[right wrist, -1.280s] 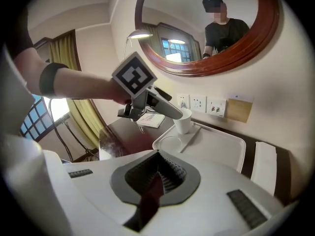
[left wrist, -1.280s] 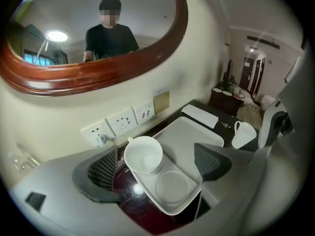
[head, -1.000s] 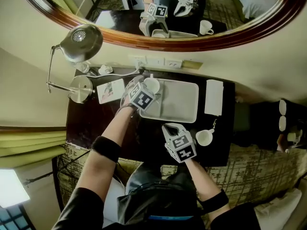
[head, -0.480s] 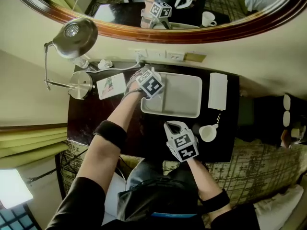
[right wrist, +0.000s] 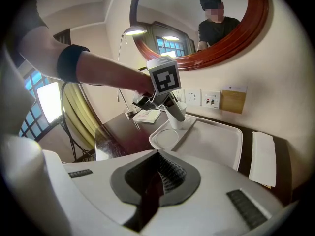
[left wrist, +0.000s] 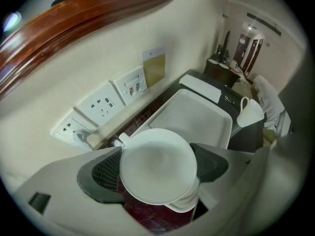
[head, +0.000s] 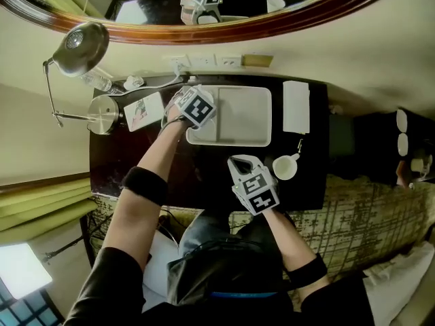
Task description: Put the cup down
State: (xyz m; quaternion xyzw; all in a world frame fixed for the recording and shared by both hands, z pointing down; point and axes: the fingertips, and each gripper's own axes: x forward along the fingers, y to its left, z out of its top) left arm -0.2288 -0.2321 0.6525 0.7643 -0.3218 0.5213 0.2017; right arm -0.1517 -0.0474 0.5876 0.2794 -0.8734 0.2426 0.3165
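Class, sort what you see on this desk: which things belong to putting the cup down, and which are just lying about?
Part of the job:
cup
left gripper, jaws just closing with the cup between them
tray

Just lying about:
second cup
lamp
white napkin
card
wall sockets

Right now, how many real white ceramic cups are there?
2. One cup sits between the left gripper's jaws, which have just been closing, at the white tray's left end; the other cup stands on the dark table beside it.
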